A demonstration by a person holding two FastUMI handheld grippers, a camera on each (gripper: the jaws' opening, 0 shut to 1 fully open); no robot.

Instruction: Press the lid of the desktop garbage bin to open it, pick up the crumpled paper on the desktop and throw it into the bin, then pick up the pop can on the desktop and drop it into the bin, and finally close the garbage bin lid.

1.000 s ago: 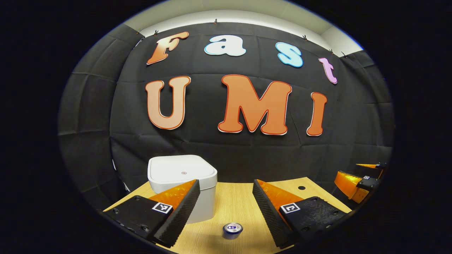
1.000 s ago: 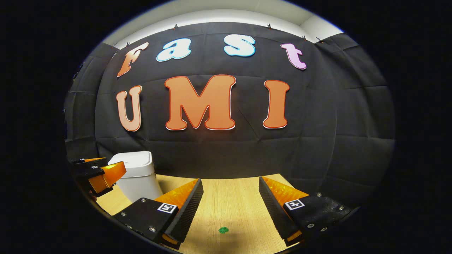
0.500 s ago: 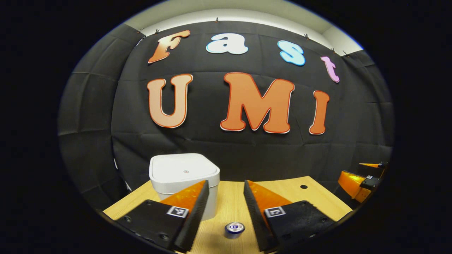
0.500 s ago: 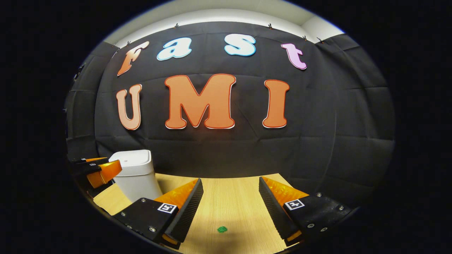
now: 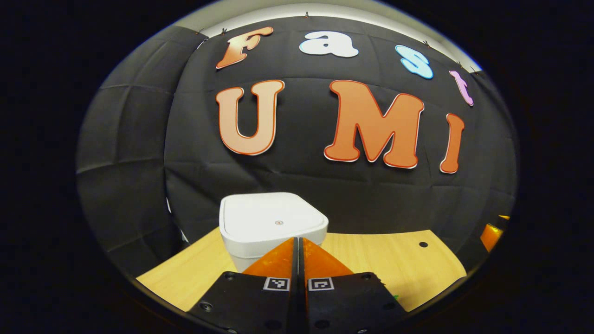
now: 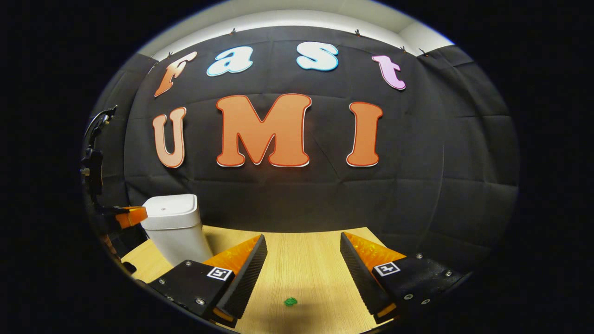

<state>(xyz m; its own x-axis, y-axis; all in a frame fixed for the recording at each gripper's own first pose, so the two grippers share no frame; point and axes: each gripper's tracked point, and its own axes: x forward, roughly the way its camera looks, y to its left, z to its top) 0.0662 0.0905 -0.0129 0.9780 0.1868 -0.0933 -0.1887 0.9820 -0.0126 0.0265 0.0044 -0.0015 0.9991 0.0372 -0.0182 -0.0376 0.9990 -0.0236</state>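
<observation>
A pale wooden counter (image 5: 195,273) stands before black cloth. The white square plastic garbage bin (image 5: 273,223), lid down, sits at twelve o'clock just beyond the left claw (image 5: 298,243), whose fingers are pressed together. The right claw (image 6: 302,243) is spread, level, with a small green crumpled paper (image 6: 291,302) at six o'clock between its fingers.

The bin (image 5: 274,227) looks smooth matt plastic, on a pale wood-grain desktop (image 6: 306,264), before matt creased cloth.

Left closed, right spread.
Left gripper (image 5: 299,241) fingers pressed together tip to tip, nothing between, pointing level ahead. Right gripper (image 6: 301,241) jaws wide apart, empty, held level; left one seen at its far left edge.
</observation>
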